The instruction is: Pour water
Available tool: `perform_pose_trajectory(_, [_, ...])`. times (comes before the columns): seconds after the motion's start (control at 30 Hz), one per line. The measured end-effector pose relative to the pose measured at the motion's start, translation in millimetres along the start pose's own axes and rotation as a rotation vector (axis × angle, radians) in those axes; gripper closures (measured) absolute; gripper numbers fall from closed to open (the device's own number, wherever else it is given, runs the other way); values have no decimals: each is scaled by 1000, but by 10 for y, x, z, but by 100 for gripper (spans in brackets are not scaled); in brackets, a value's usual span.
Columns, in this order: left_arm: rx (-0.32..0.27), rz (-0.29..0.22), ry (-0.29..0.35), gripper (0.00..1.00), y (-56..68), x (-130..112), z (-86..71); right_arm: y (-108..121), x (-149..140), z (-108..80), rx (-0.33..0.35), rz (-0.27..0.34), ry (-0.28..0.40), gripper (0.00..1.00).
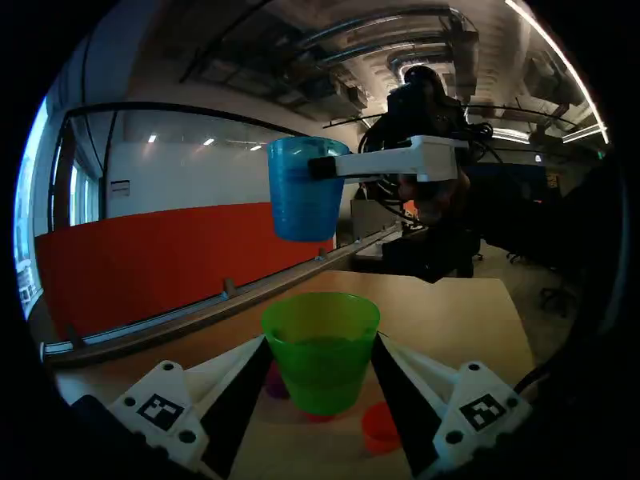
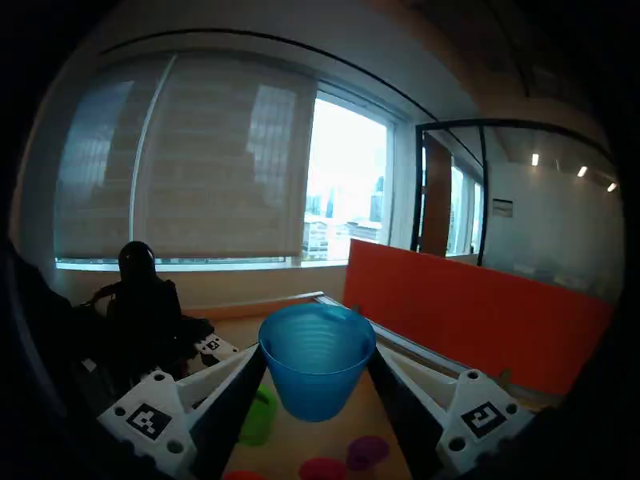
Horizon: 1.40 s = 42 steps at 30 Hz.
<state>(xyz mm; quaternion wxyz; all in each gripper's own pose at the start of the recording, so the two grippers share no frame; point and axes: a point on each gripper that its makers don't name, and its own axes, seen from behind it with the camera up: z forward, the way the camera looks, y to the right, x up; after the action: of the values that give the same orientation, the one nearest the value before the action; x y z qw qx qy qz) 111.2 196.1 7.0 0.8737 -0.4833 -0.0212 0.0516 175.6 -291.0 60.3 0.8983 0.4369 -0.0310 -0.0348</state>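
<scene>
A green cup [image 1: 322,352] sits upright between the fingers of my left gripper [image 1: 320,364], which is shut on it, just above the wooden table [image 1: 448,312]. Higher up and farther off, a blue cup [image 1: 304,188] hangs upright in the air, held by the other gripper's white fingers [image 1: 384,162]. In the right gripper view, my right gripper [image 2: 316,376] is shut on that blue cup [image 2: 317,368], raised over the table. Below it to the left, the green cup [image 2: 258,414] shows beside the left gripper's body [image 2: 148,320].
Small purple [image 2: 368,450] and red [image 2: 322,468] caps lie on the table beneath the cups; an orange-red one [image 1: 380,428] lies by my left gripper's right finger. An orange partition [image 1: 160,256] runs along the table's far edge. A window with blinds [image 2: 216,160] lies beyond.
</scene>
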Motion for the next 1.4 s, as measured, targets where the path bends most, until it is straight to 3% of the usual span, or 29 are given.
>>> perform_pose_trajectory(0.5, [12,-5,-25,17,-25,-91,-46,65,-93,-113,-17,-8,-6,10])
perform_pose_trajectory(1.4, [39,7,-189,17,-155,-560,-145,142,-724,-573,-26,-41,-113,10])
